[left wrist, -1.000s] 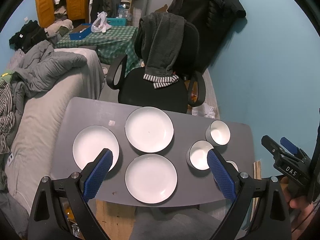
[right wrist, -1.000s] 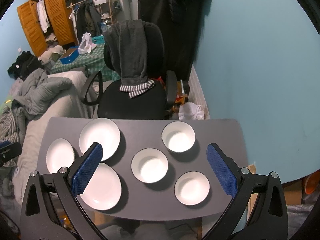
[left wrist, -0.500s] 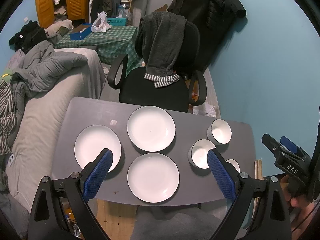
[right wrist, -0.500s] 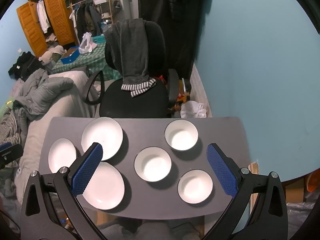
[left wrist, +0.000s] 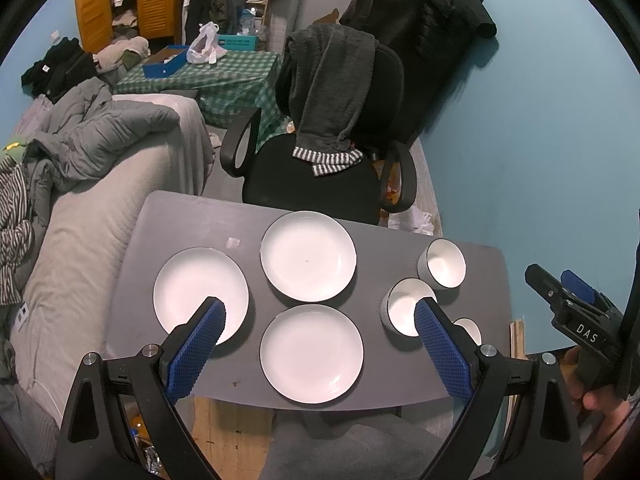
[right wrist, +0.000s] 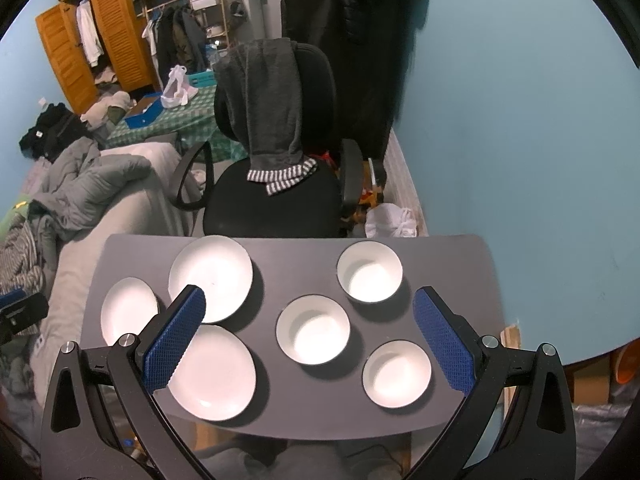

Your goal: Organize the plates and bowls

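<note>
Three white plates lie on a small grey table [left wrist: 192,220]: a far plate [left wrist: 308,256], a left plate [left wrist: 196,288] and a near plate [left wrist: 312,352]. Three white bowls sit at the right side: a far bowl [right wrist: 369,271], a middle bowl [right wrist: 313,329] and a near bowl [right wrist: 397,373]. My left gripper [left wrist: 318,318] hovers open high above the plates, empty. My right gripper [right wrist: 310,310] hangs open above the bowls, holding nothing. The right gripper's body [left wrist: 576,320] shows at the left wrist view's right edge, held by a hand.
A black office chair [right wrist: 276,200] draped with a grey garment stands behind the table. A grey bed [left wrist: 80,208] with rumpled bedding runs along the left. A blue wall [right wrist: 520,120] is close on the right. A white bag [right wrist: 390,220] lies on the floor.
Both cameras have drifted slightly, so the table and dishes sit a little further right in each view. No dish moved; both grippers stayed open.
</note>
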